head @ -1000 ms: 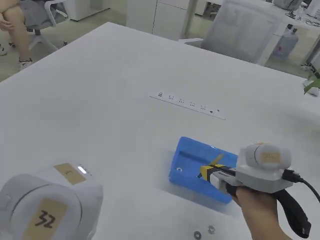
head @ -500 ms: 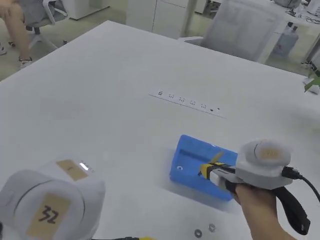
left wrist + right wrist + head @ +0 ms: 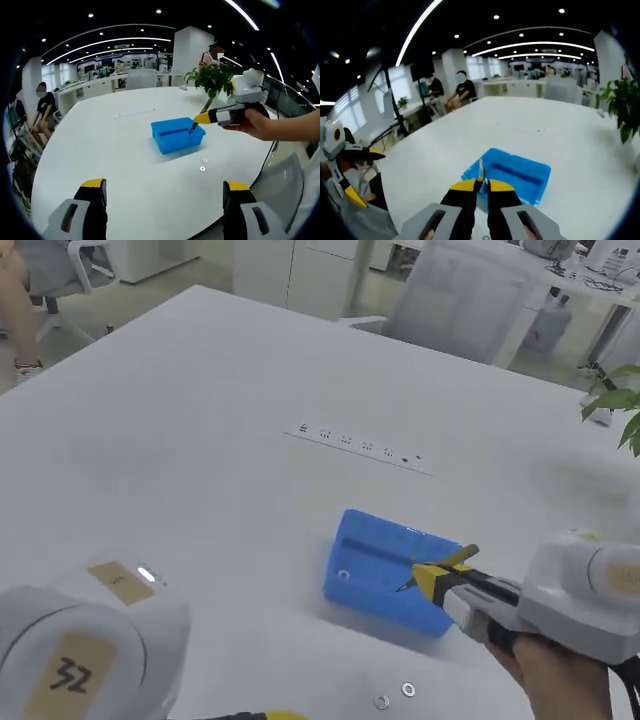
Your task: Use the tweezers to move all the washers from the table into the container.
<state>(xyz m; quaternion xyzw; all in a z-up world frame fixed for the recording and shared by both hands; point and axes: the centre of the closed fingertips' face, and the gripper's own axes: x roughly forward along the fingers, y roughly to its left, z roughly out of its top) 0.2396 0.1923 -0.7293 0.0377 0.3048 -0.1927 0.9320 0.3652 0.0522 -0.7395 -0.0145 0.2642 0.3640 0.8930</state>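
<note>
Drawn slightly back, right gripper (image 3: 481, 189) jaws clench tweezers (image 3: 480, 173), seemingly empty, over container (image 3: 375, 545); left gripper (image 3: 164, 184) jaws released.

I count two washers loose on the counter (image 3: 200, 440): a nearer washer (image 3: 381, 702) and a farther washer (image 3: 408, 690). One small ring (image 3: 344, 575) lies in the single blue container (image 3: 370, 606). There is one pair of tweezers (image 3: 480, 172). I have two grippers, the left gripper (image 3: 162, 186) and the right gripper (image 3: 482, 186), with two fingers (image 3: 92, 186) each. One power strip (image 3: 358, 447) sits in the counter.
</note>
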